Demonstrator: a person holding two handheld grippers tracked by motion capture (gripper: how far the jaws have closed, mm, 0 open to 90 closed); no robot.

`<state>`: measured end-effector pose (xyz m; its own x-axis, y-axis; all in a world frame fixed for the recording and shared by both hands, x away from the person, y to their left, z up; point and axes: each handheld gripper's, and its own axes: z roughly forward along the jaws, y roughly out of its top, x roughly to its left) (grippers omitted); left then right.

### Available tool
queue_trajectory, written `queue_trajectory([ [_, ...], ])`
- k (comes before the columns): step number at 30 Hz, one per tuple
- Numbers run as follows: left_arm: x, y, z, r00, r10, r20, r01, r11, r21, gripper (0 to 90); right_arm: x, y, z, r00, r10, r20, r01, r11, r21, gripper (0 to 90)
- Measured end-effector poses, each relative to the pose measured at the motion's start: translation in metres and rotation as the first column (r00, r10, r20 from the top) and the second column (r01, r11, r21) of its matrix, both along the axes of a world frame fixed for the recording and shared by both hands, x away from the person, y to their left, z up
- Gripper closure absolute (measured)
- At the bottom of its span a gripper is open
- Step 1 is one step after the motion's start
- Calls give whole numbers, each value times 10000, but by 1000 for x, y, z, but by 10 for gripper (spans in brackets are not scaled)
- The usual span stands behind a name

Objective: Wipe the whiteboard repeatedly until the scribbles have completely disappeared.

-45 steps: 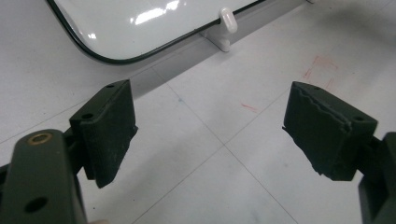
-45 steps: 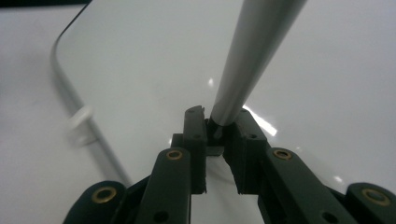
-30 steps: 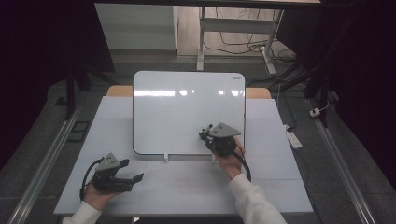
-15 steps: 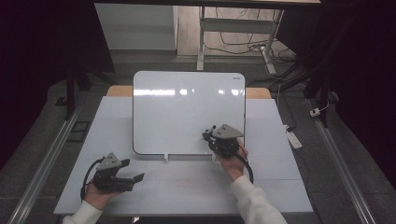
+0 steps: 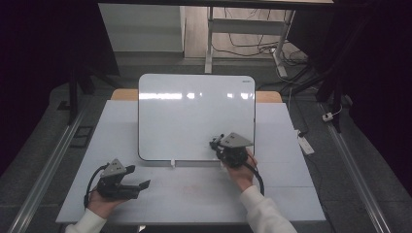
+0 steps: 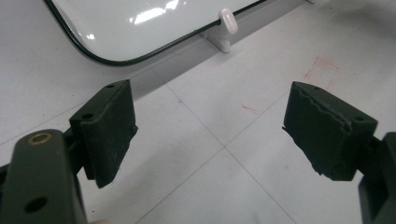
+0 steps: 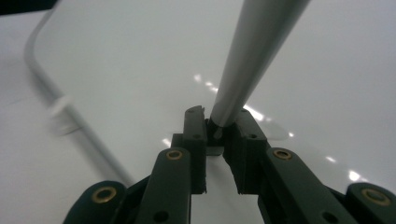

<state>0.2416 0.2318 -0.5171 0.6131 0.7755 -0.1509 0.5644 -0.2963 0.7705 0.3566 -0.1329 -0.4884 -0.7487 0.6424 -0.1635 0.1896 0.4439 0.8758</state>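
Note:
A white whiteboard (image 5: 194, 111) with a dark rim lies in the middle of the white table (image 5: 194, 194). My right gripper (image 5: 217, 143) hovers over the board's near right corner. In the right gripper view it (image 7: 219, 126) is shut on a grey-white marker (image 7: 252, 56) that rises steeply out of the jaws, above the glossy board (image 7: 140, 60). My left gripper (image 5: 136, 177) rests at the table's near left, open, nothing between its jaws. In the left gripper view it (image 6: 210, 135) faces bare table in front of the board's corner (image 6: 140, 23).
A small white clip (image 5: 172, 163) sits on the board's near edge, also seen as the clip (image 6: 227, 23) in the left gripper view. Faint red marks (image 6: 322, 70) stain the table. A power strip (image 5: 303, 142) lies on the floor to the right, with cables behind the table.
The right gripper has shifted slightly toward the board's near edge with the marker still in it. The left gripper has stayed where it was.

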Motion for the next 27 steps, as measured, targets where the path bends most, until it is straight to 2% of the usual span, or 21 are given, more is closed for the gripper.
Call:
queue_trajectory([
  [2, 0, 0, 0, 10000, 14, 0, -14, 10000, 1, 174, -5, 11, -6, 9991, 430, 41, -429, 9989, -208, 777],
  [3, 0, 0, 0, 10000, 30, 6, -30, 10000, 7, 174, -6, 12, -6, 9990, 427, 122, -423, 9986, -306, 776],
  [4, 0, 1, 0, 10000, 35, 2, -35, 10000, -11, 174, -4, 10, -4, 9993, 351, 144, -347, 9991, -261, 776],
  [6, 0, 1, 0, 10000, 34, 8, -34, 10000, -32, 174, -1, -2, 1, 9990, -179, 407, 186, 9997, -150, 777],
  [8, 0, 1, 0, 10000, 25, 7, -25, 10000, -51, 174, 3, -12, 4, 9971, -609, 448, 604, 9981, 129, 776],
  [10, 0, 1, 0, 10000, 38, 3, -38, 10000, -28, 174, 1, -10, 3, 9970, -605, 490, 600, 9981, 124, 777],
  [13, 0, 1, 0, 10000, 31, 15, -31, 10000, 0, 174, -6, 12, -6, 9992, 206, 353, -200, 9997, -157, 776],
  [15, -1, 1, 0, 10000, 40, 21, -40, 10000, -18, 174, -10, 21, -9, 9973, 498, 546, -472, 9978, -473, 777],
  [16, 0, 1, 0, 10000, 48, 16, -48, 10000, -32, 174, -9, 20, -8, 9972, 521, 539, -493, 9974, -523, 777],
  [17, 0, 1, 0, 10000, 47, 14, -47, 10000, -36, 174, -7, 15, -6, 9979, 367, 543, -345, 9986, -398, 777],
  [19, 0, 1, 0, 10000, 31, 13, -30, 10000, -39, 174, -1, -3, 1, 9966, -318, 764, 337, 9991, -242, 777],
  [22, 0, 1, 0, 10000, 16, 24, -16, 10000, -26, 174, 8, -30, 9, 9879, -1228, 951, 1213, 9924, 220, 777],
  [24, 0, 1, 0, 10000, 28, 33, -28, 10000, -17, 174, 11, -35, 11, 9873, -1374, 797, 1340, 9899, 466, 777],
  [25, -1, 1, 0, 10000, 41, 39, -41, 10000, -18, 174, 10, -32, 11, 9870, -1343, 888, 1314, 9906, 373, 777],
  [27, -1, 1, 1, 10000, 48, 48, -47, 10000, -6, 174, 7, -20, 7, 9944, -807, 682, 789, 9965, 282, 777],
])
